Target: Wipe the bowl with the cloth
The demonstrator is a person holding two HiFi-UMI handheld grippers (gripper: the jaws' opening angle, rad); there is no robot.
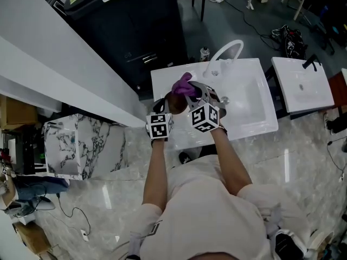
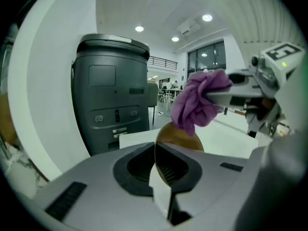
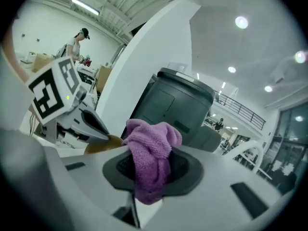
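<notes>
My left gripper [image 1: 167, 106] is shut on the rim of a brown bowl [image 1: 173, 102], held up over the left part of a white sink [image 1: 246, 110]. In the left gripper view the bowl [image 2: 180, 137] stands edge-on between the closed jaws of the left gripper [image 2: 158, 165]. My right gripper [image 1: 191, 92] is shut on a bunched purple cloth [image 1: 184, 84], just above and to the right of the bowl. The cloth [image 3: 151, 155] spills out of the right gripper [image 3: 144, 177], with the bowl [image 3: 103, 143] and the left gripper [image 3: 91, 124] to its left. The cloth [image 2: 197, 102] hangs right at the bowl's top edge.
A curved white faucet [image 1: 227, 50] rises at the sink's far edge. A second white basin [image 1: 301, 83] stands to the right, with cables on the floor beyond. A dark grey bin [image 2: 113, 90] stands behind the sink. A marbled block [image 1: 81, 145] sits at the left.
</notes>
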